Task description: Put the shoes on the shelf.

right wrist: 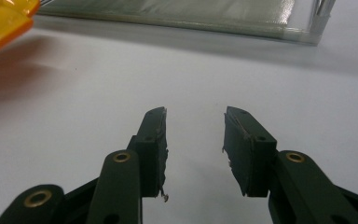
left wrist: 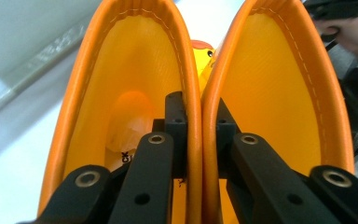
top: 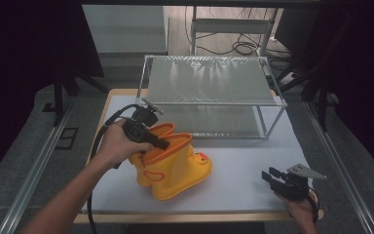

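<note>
A pair of yellow rain boots point(top: 175, 168) with orange rims and a duck face on the toe stands on the white table mat, left of centre. My left gripper point(top: 153, 141) is shut on the two touching inner rims of the boots point(left wrist: 200, 116), one jaw inside each boot opening. The boots look tilted, leaning toward the right. My right gripper point(top: 271, 176) hovers low over the mat at the front right, open, with nothing between its fingers point(right wrist: 156, 140). An edge of a yellow boot point(right wrist: 4, 21) shows at the top left of the right gripper view.
A two-level metal-framed shelf rack point(top: 209, 80) with translucent panels stands at the back of the table. The white mat point(top: 243, 161) lies bare between the boots and my right gripper. Dark cables lie on the floor behind the table.
</note>
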`<state>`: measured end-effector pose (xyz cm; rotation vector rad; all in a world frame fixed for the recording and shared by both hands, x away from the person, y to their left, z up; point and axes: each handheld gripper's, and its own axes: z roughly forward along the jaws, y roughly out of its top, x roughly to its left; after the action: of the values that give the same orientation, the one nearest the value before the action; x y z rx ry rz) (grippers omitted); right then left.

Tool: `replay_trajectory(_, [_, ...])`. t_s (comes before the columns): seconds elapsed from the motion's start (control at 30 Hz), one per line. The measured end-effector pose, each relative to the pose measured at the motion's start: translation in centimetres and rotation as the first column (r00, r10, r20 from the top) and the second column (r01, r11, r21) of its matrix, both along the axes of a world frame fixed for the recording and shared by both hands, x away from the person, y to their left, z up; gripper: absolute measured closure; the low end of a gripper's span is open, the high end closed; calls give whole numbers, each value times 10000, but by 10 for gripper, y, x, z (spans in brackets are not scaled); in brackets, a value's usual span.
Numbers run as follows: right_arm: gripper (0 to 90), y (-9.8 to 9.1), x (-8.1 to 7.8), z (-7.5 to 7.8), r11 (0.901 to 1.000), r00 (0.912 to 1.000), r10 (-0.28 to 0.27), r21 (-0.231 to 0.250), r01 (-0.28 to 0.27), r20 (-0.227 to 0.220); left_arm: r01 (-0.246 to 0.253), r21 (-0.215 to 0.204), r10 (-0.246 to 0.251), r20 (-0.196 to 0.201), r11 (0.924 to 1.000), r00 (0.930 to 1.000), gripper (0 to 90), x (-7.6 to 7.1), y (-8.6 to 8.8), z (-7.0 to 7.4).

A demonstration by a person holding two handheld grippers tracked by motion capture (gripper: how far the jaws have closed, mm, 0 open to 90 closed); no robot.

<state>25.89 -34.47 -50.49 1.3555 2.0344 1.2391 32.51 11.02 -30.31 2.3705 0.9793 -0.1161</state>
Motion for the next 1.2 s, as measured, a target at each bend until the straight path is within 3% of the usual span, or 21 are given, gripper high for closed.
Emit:
replay_trajectory(0.3, [589, 0, 0, 0, 10000, 10000, 0, 24, 0, -13, 642, 58, -643, 75, 9979, 9979, 825, 2, -26, 23])
replay_trajectory(0.83, [595, -2, 0, -1, 10000, 10000, -68, 33, 68, -36, 1402, -565, -1389, 272, 9885, 9899, 824, 11, -66, 60])
replay_trajectory(1.2, [598, -4, 1, -1, 9999, 9999, -124, 44, 124, -42, 1681, -900, -1652, 385, 9817, 9855, 824, 22, -92, 103])
